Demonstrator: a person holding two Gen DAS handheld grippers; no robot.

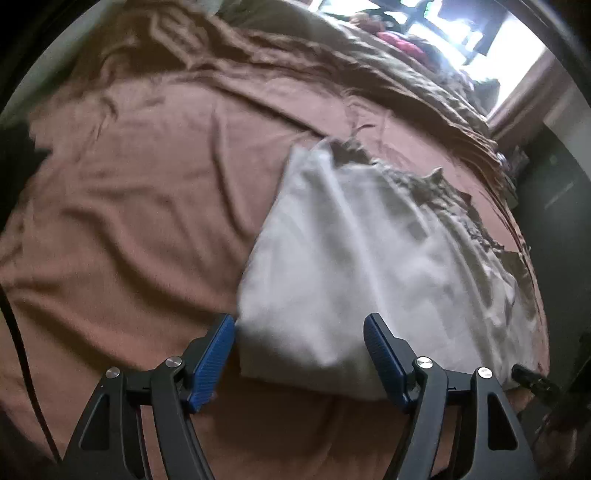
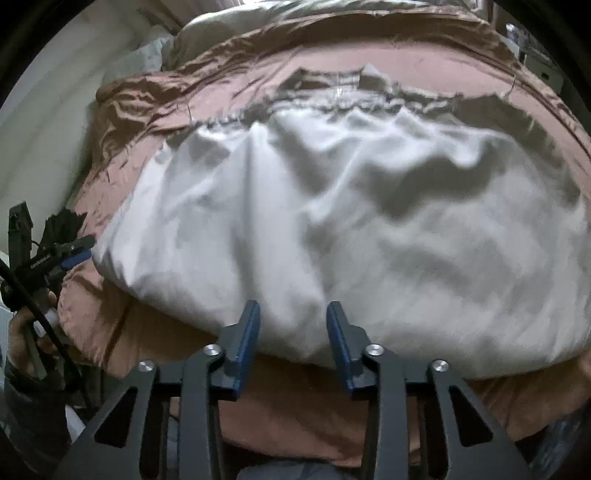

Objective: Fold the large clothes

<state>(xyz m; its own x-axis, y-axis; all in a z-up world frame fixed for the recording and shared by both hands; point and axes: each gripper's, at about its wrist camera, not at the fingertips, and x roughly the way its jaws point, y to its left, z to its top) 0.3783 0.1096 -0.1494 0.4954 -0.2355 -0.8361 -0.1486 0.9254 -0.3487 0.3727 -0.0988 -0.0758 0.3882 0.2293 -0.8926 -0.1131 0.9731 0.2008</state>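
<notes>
A large white garment (image 1: 354,266) lies spread and rumpled on a pinkish-brown bedsheet (image 1: 129,192); its far hem looks darker and frilled. My left gripper (image 1: 299,328) is open, its blue pads either side of the garment's near left corner, just above it. In the right wrist view the same white garment (image 2: 351,221) fills the middle. My right gripper (image 2: 291,314) is open, narrower, with the garment's near edge between its fingers. The left gripper also shows in the right wrist view (image 2: 74,254), at the garment's left corner.
A crumpled brown blanket (image 1: 332,62) runs along the far side of the bed. A bright window (image 1: 480,40) is behind it. White pillows (image 2: 221,22) lie at the bed's head. The bed edge (image 2: 295,424) drops off below the right gripper.
</notes>
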